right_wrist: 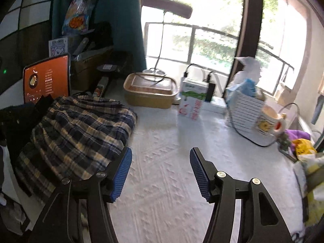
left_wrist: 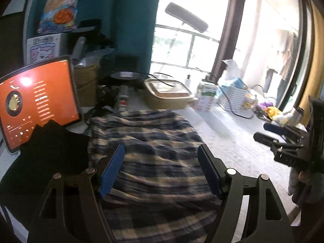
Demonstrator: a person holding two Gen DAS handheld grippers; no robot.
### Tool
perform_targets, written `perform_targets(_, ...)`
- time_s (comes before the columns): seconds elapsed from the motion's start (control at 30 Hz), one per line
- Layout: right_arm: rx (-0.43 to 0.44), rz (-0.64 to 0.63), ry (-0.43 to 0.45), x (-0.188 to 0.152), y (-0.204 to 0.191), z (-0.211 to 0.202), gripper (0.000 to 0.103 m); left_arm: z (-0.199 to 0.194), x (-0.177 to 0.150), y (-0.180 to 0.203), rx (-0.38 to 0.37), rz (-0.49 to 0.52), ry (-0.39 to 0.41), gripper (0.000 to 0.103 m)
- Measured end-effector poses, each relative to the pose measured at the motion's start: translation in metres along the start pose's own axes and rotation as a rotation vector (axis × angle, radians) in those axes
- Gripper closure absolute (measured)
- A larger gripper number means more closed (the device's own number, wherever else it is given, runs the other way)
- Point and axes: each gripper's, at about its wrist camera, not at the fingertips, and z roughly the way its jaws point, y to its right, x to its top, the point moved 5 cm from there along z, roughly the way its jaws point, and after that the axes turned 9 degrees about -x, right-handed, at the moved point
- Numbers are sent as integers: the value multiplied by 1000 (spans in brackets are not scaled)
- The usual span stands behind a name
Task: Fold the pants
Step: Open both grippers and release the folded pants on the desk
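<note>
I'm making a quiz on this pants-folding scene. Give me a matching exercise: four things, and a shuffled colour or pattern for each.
Things:
1. pants
2. tablet
3. curtain
4. basket

Looks:
A. teal
B. white with dark stripes
C. navy and cream plaid
D. orange screen

Pairs: 1-C, 2-D, 3-A, 4-B
</note>
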Motion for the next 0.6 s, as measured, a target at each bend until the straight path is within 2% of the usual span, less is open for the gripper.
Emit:
perform_targets(0.2, -45, 50, 52, -9, 25, -40, 38, -6, -7, 37, -31, 63, 13, 28)
perform_targets(0.37, -78, 95, 101, -14, 42, -75, 35, -25, -2, 61, -61, 81, 69, 27)
perform_targets(0.5, -99, 123, 145, -17, 54, -104, 29, -41, 3, 80, -81, 113, 116, 13)
perform_targets(0.6, -114, 133, 179, -17, 60, -124, 27, -54, 8, 92, -88, 132, 157, 13)
